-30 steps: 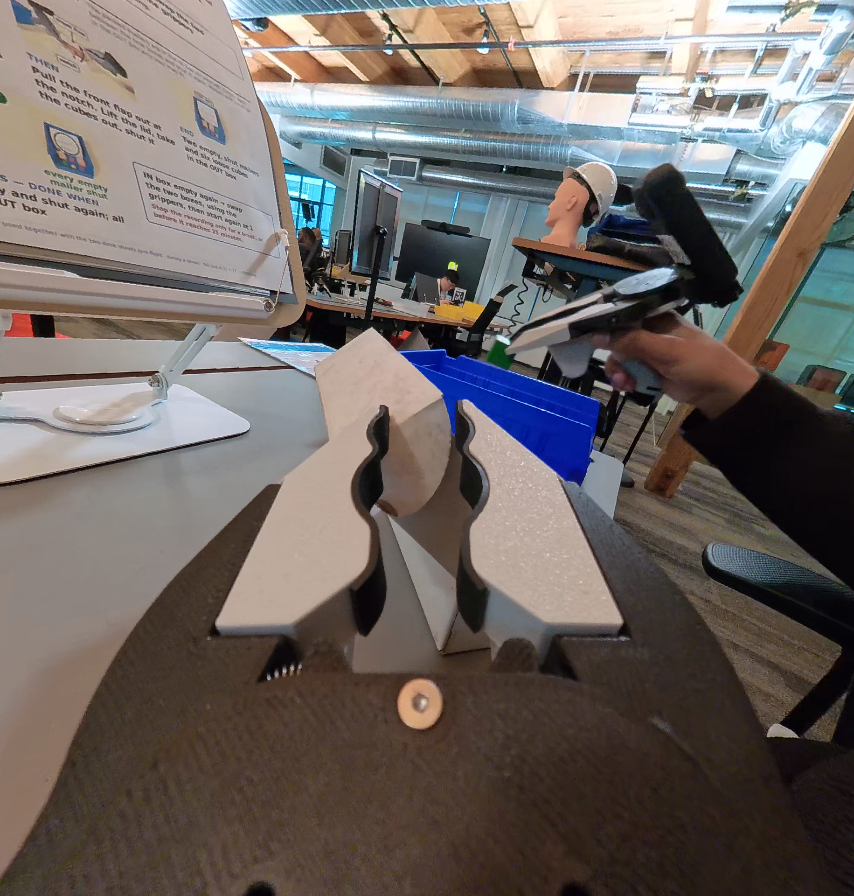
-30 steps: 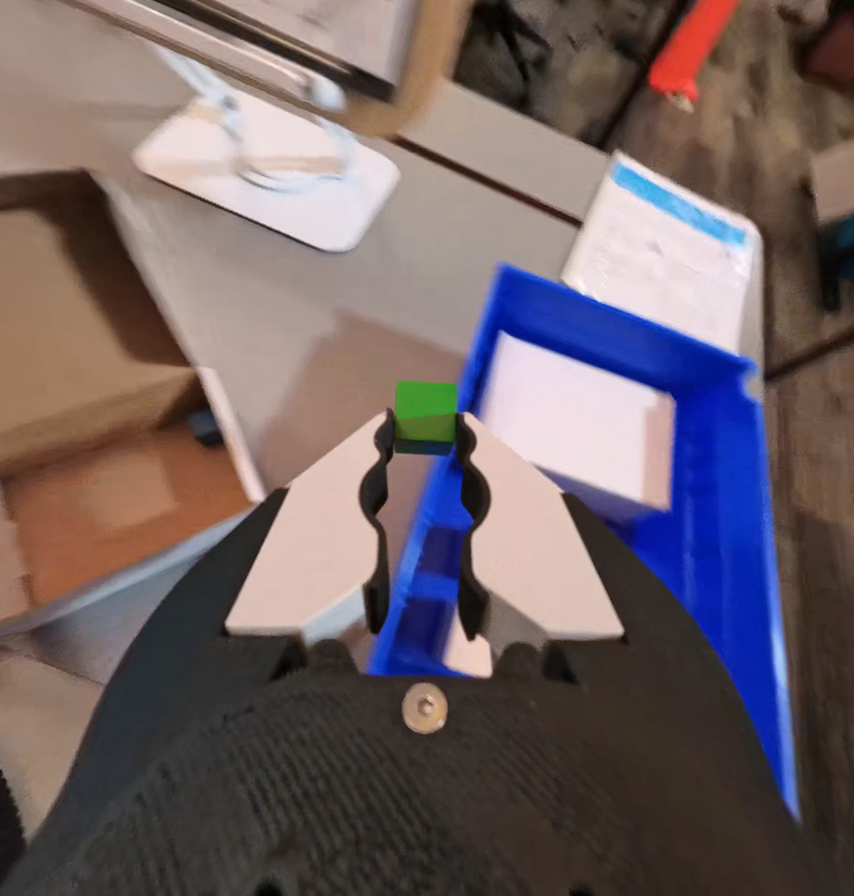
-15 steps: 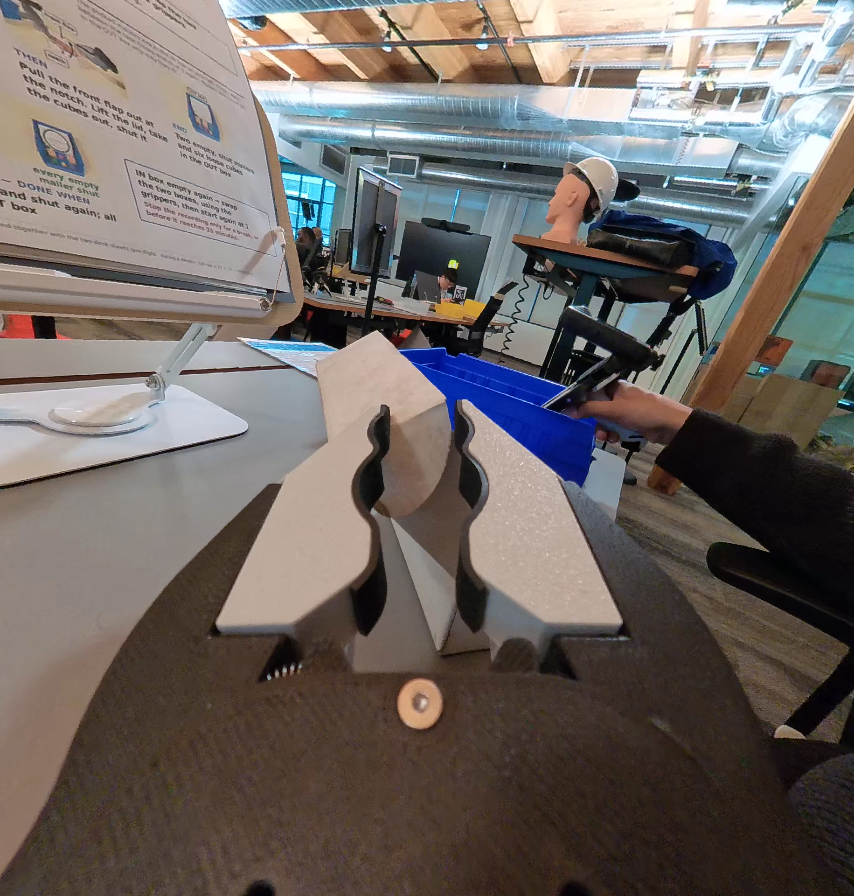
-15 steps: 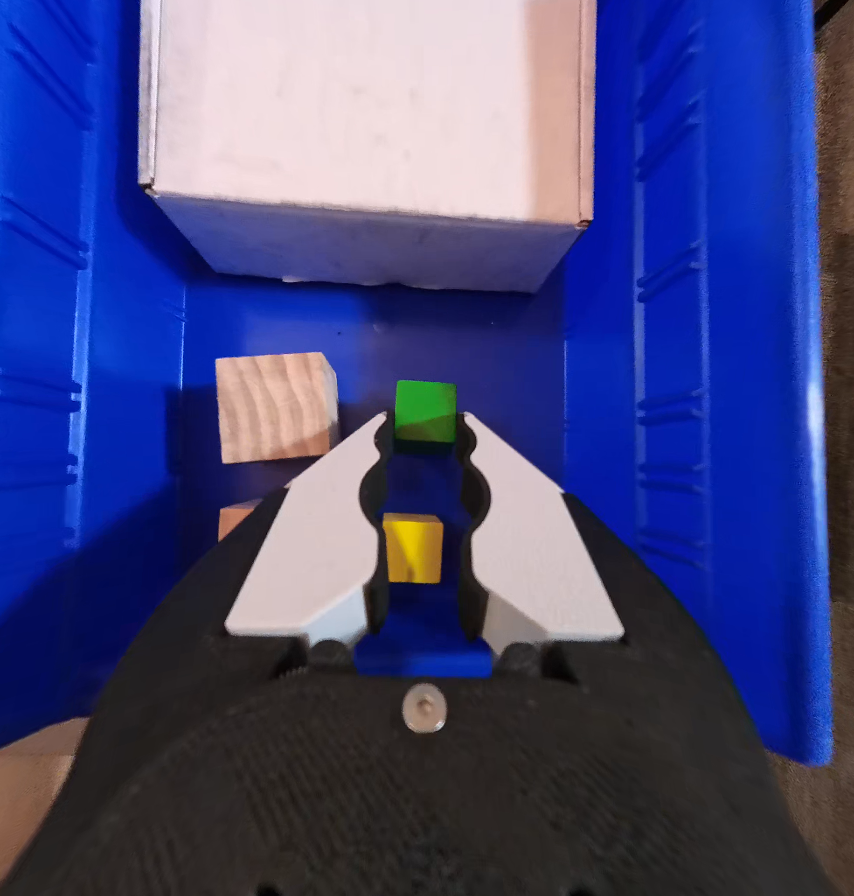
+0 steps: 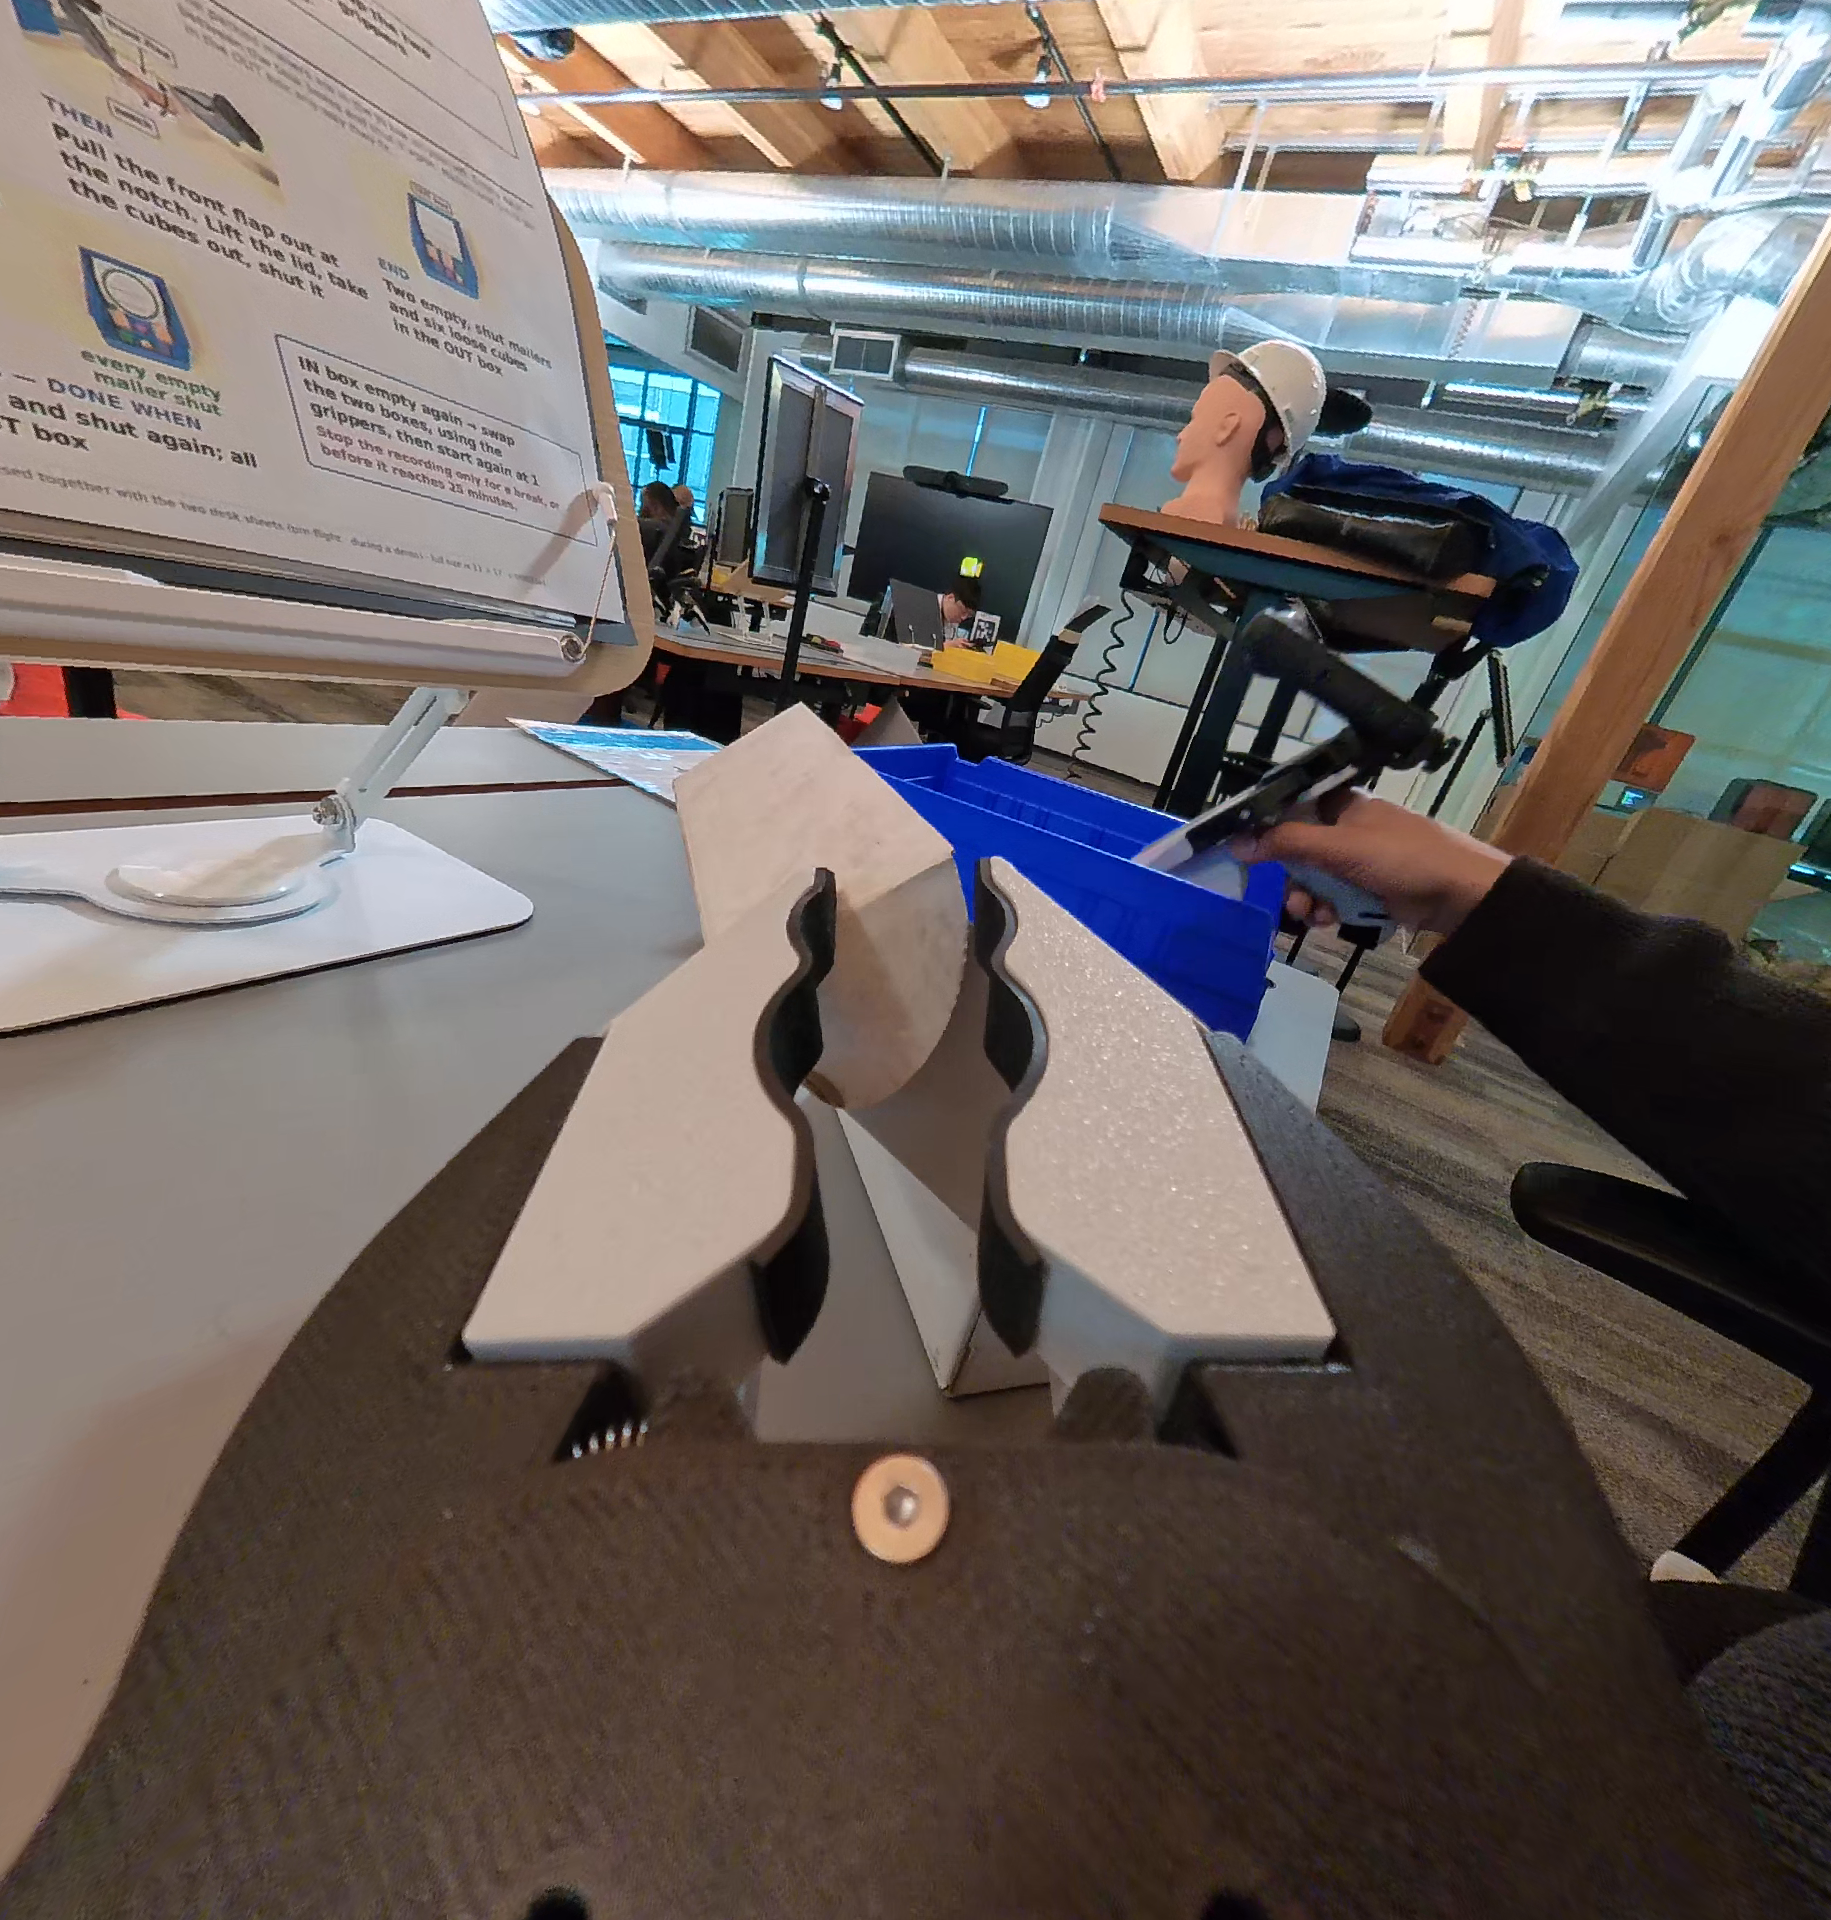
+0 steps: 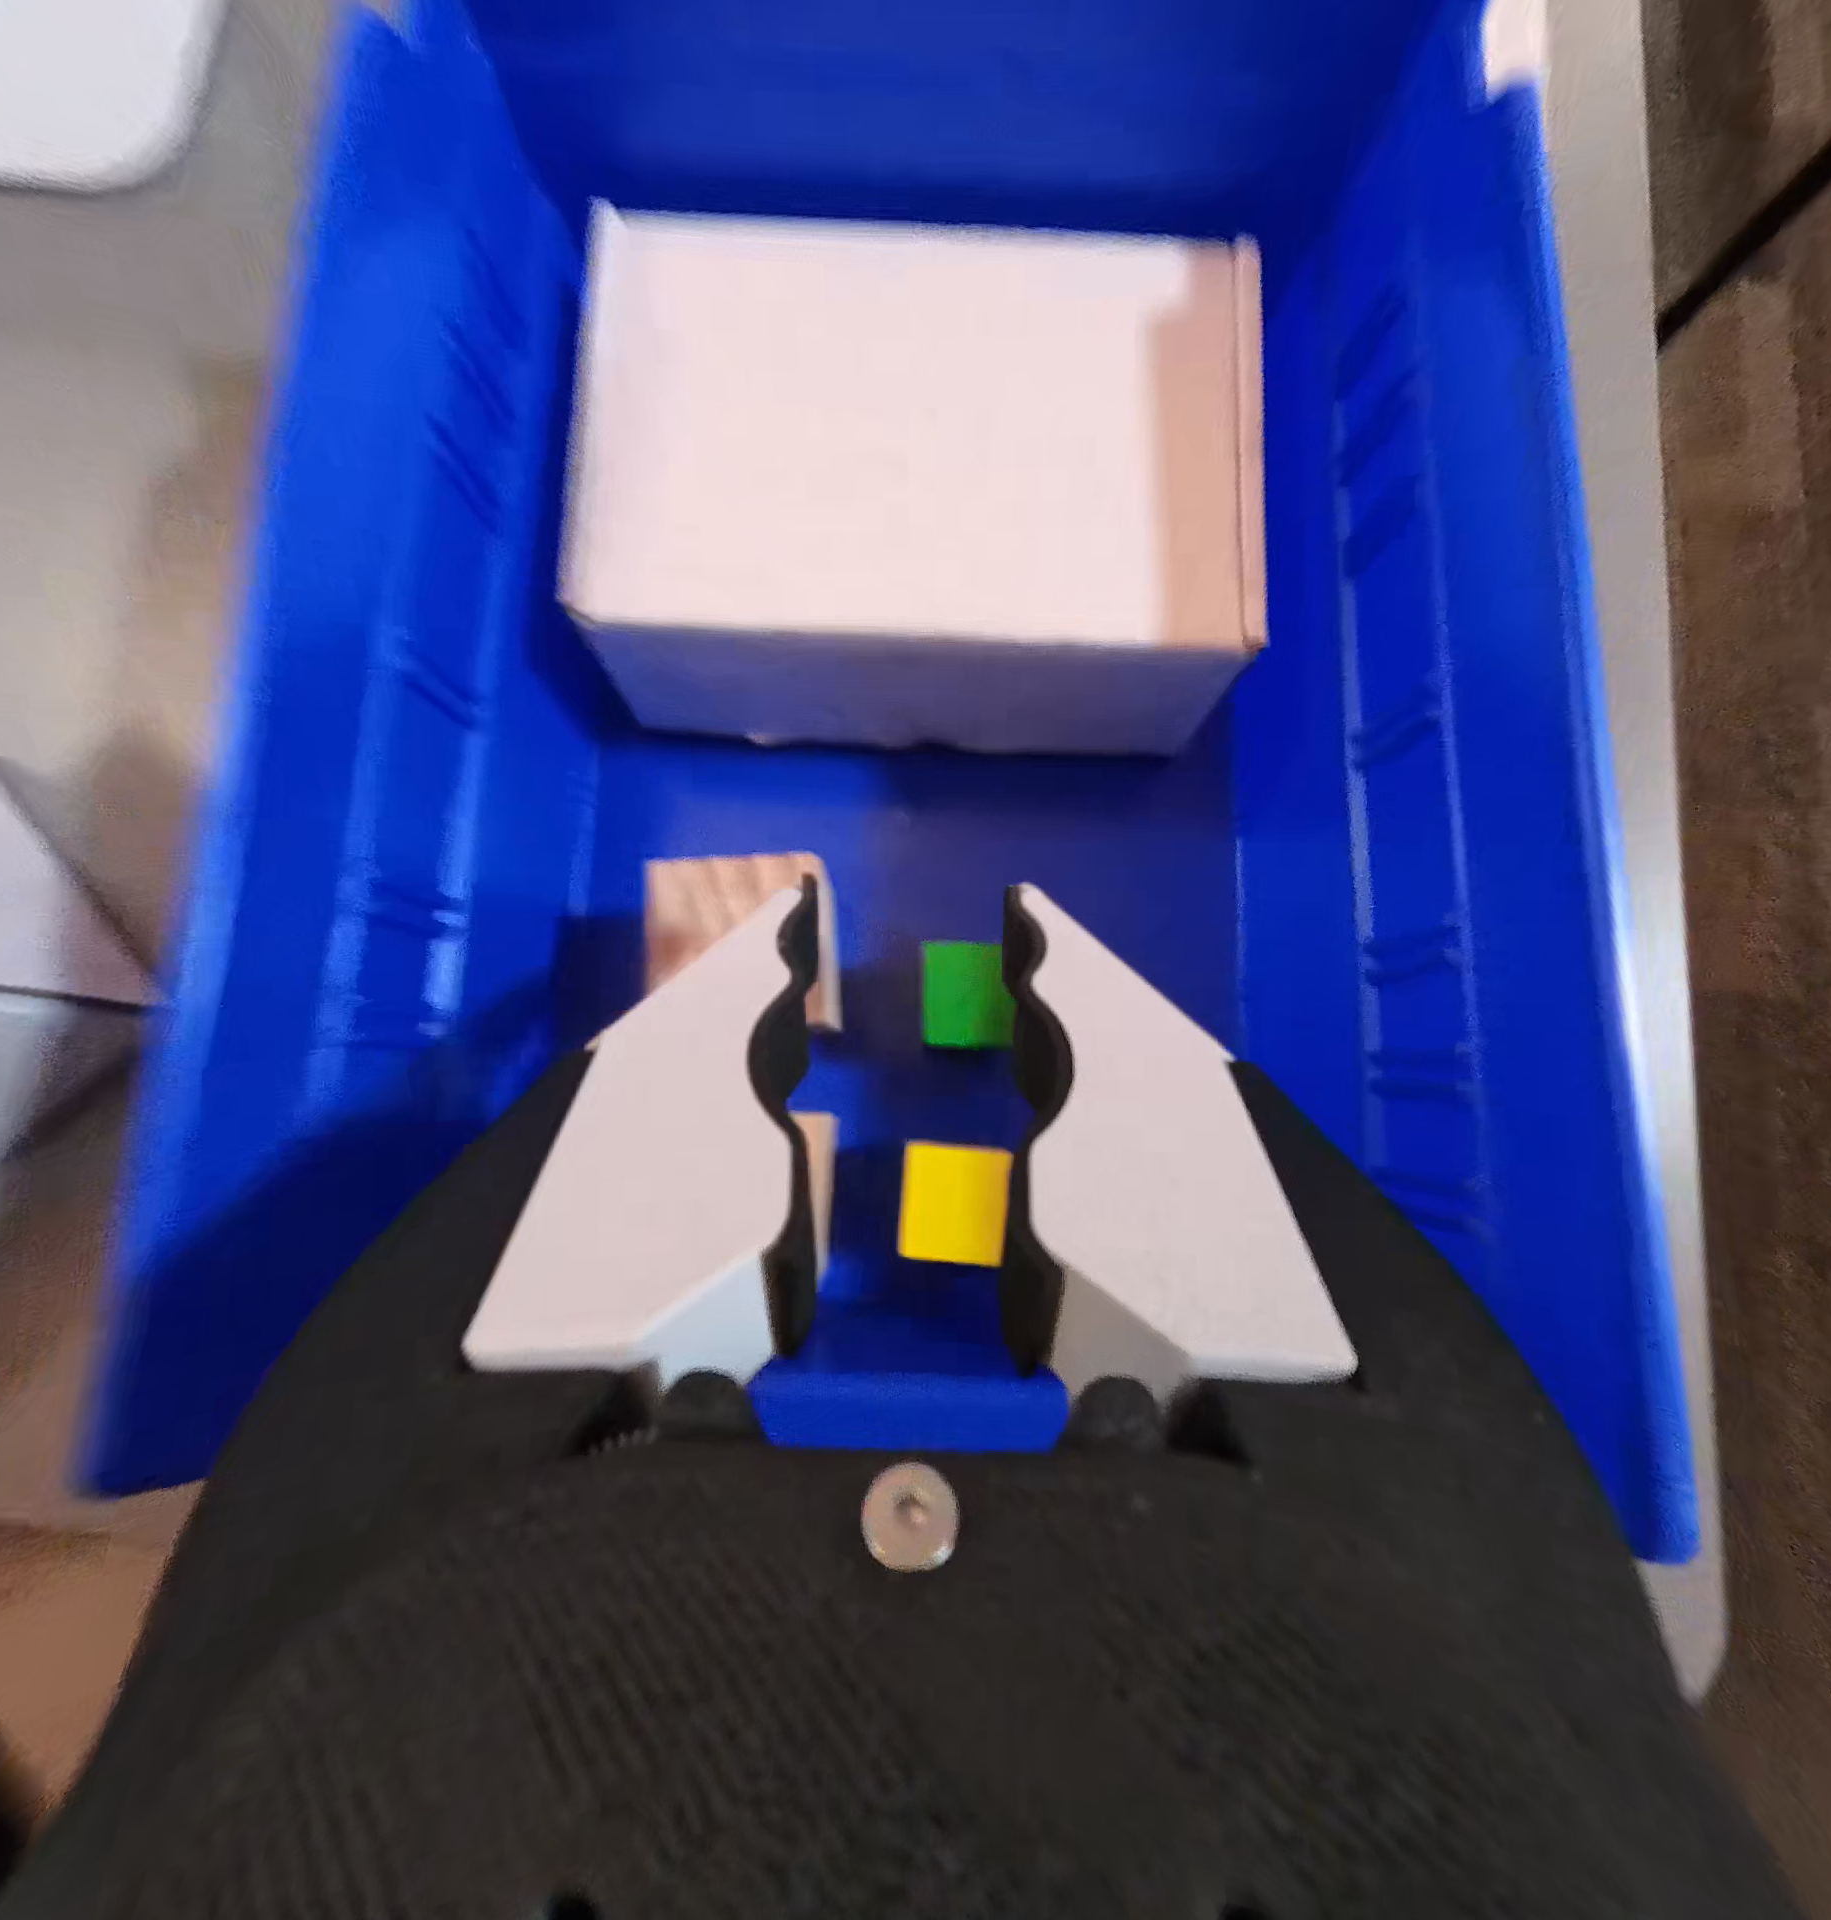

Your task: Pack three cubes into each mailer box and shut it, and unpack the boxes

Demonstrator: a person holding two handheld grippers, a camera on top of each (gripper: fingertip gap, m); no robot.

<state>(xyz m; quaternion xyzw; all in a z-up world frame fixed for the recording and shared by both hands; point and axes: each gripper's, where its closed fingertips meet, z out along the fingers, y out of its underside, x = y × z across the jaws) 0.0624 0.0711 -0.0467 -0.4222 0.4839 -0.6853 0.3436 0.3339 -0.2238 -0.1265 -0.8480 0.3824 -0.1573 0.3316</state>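
Observation:
My left gripper (image 5: 906,883) is shut on the raised white flap of a mailer box (image 5: 786,821) on the grey table. My right gripper (image 6: 908,899) is open and empty above the blue bin (image 6: 1410,727). A green cube (image 6: 961,992) lies on the bin floor just below its fingertips. A yellow cube (image 6: 952,1205) lies nearer, seen between the fingers. A wooden cube (image 6: 729,925) sits to the left, partly hidden by the left finger. A closed white mailer box (image 6: 911,468) stands at the bin's far end. The right gripper also shows in the left wrist view (image 5: 1202,831), dipping into the bin (image 5: 1046,842).
A document stand holding an instruction sheet (image 5: 215,312) stands on a white base (image 5: 215,904) at the table's back left. A blurred white box edge (image 6: 17,914) lies left of the bin. A black office chair (image 5: 1669,1247) is to the right, beyond the table. The gap from one gripper's tips to the other's is roughly 40 cm.
My right gripper carried the green cube over the bin, opened and let it go; the cube now lies on the bin floor. The left gripper has held still on the flap.

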